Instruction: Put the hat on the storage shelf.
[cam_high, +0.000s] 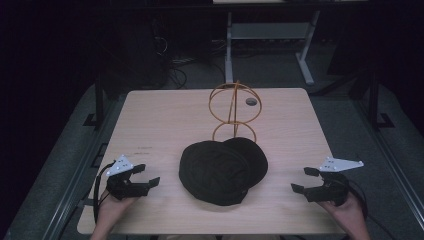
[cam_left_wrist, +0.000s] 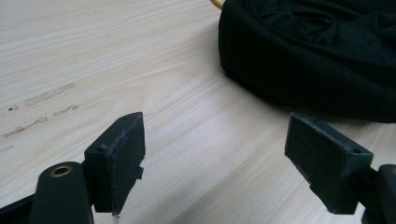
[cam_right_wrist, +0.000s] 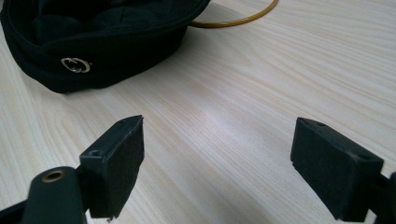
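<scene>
1. We see a pale wooden counter (cam_high: 165, 120) from above, with a black cap (cam_high: 222, 171) lying upside down near its front middle, its hollow facing up.

2. Behind the cap stands a hat stand of thin golden wire (cam_high: 234, 110), two rings one above the other. Its lower ring sits just behind the cap's far edge, touching or nearly so; we cannot tell which.

3. Our left gripper (cam_high: 145, 176) rests at the front left of the counter, held in a hand (cam_high: 111, 210) that enters from the bottom edge. Its fingers (cam_left_wrist: 122, 158) are spread wide with nothing between them, only bare wood.

4. Our right gripper (cam_high: 301, 180) sits at the front right, held the same way by the other hand (cam_high: 350, 215). Its fingers (cam_right_wrist: 116, 163) are also spread wide and empty.

5. The key relation: the cap lies between the two grippers, and each gripper points inward toward it. From the left gripper view the cap's side wall (cam_left_wrist: 299, 79) is ahead and to the right of the fingers. From the right gripper view the cap is ahead and to the left, showing a small metal emblem (cam_right_wrist: 74, 65) on its band.

6. The cap's long axis runs from the crown at front left to the brim (cam_high: 252, 152) at back right, slanting toward the stand.

7. Both grippers stand clear of the cap, about equally far; the left looks slightly nearer the crown. We judge that either one must travel inward to reach the rim.
</scene>
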